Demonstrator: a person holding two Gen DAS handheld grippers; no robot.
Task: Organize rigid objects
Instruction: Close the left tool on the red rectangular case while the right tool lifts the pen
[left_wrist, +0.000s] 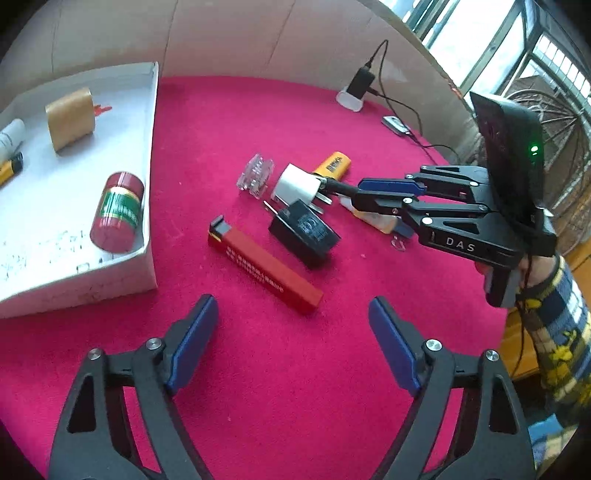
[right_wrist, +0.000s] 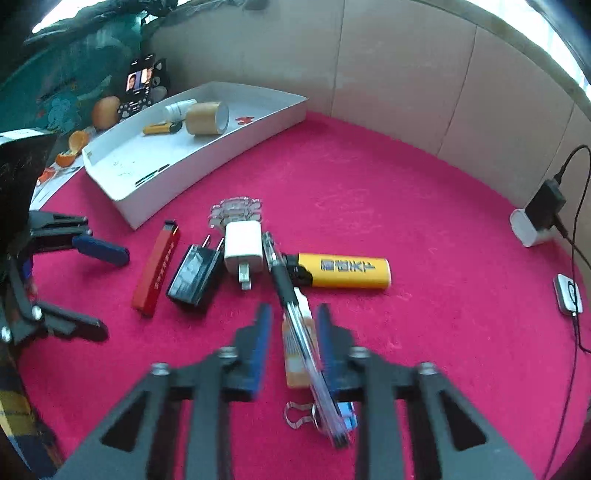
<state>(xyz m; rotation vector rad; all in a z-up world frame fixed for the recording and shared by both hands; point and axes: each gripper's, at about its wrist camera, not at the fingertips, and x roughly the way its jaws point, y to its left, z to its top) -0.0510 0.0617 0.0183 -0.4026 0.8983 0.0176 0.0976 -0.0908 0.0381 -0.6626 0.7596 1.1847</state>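
The counter (left_wrist: 258, 387) is covered in bright pink-red felt, with a beige panel wall curving behind it. On its left side sits a wide white tray (left_wrist: 147, 155) holding a red can (left_wrist: 117, 212) lying on its side against the near wall, a brown roll of tape (left_wrist: 70, 118), a small white bottle (left_wrist: 11, 134) and a yellow lighter (left_wrist: 9, 170) at the far edge.

The left tongs (left_wrist: 291, 338) hang over bare felt with the blue pads well apart and nothing between them. The right tongs (right_wrist: 293, 328) reach in from the right and are closed on a clear pen (right_wrist: 295, 317), which slants between the blue pads with its black tip lying across the other things; an orange tube (right_wrist: 295, 354) lies on the felt under it.

Loose in the middle of the counter, close together: a long red box (left_wrist: 264, 266), a black plug adapter (left_wrist: 306, 232) touching a white plug adapter (left_wrist: 295, 182), a second yellow lighter (right_wrist: 343, 271) just beside the pen tip, and a small clear plastic piece (left_wrist: 255, 173). A metal clip (right_wrist: 297, 415) lies near the pen's end
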